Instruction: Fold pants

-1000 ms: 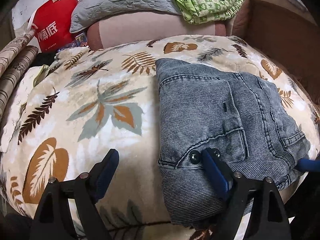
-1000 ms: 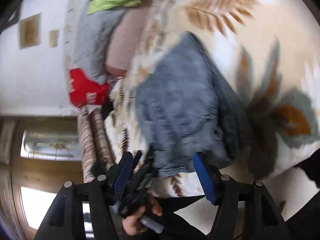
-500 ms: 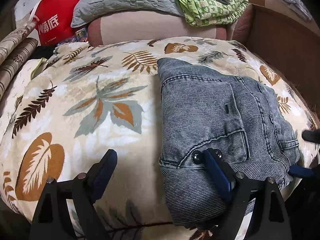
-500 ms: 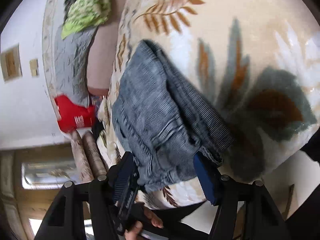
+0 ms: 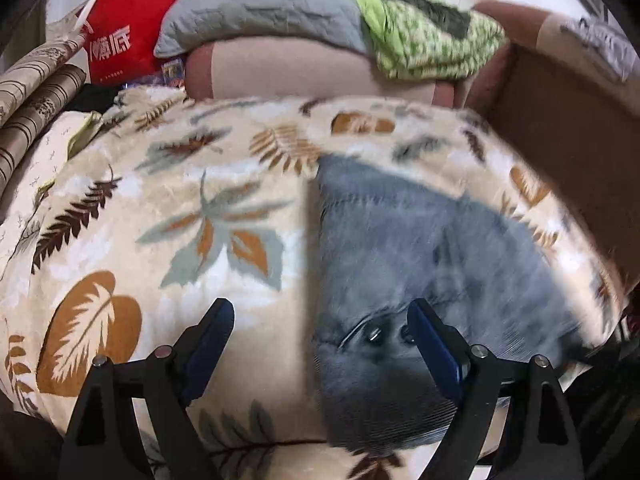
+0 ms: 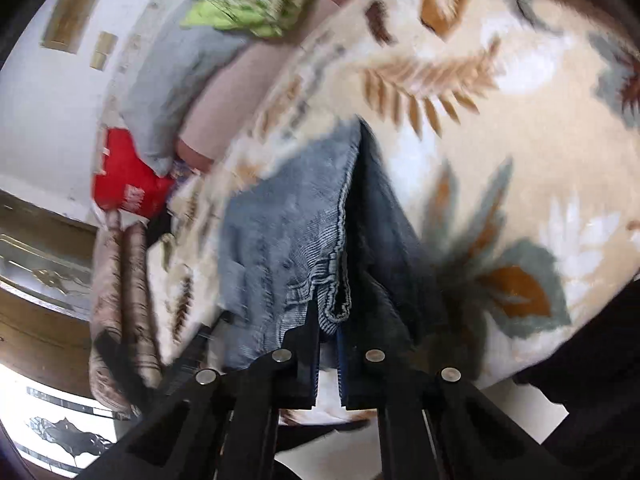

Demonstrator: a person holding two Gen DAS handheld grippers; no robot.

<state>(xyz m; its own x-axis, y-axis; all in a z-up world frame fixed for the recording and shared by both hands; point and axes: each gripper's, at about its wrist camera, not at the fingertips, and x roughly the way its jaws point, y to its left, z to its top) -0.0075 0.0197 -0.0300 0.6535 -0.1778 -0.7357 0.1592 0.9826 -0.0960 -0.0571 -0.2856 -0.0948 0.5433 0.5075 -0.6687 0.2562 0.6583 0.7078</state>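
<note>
On the bed's near edge my right tongs (image 6: 328, 344) have just snapped onto the pants (image 6: 288, 232) hem; left tongs (image 5: 320, 340) spread, idle. Next fold can begin.

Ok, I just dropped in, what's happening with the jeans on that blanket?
A person is folding a pair of grey-blue jeans lying on a leaf-print blanket. The right gripper has just closed, its fingers pinched on a hemmed edge of the denim, which is lifting away from the darker layer below. The left gripper is open above the waistband end, one finger over the buttons and the other over bare blanket, holding nothing. The jeans are already folded compactly.
</note>
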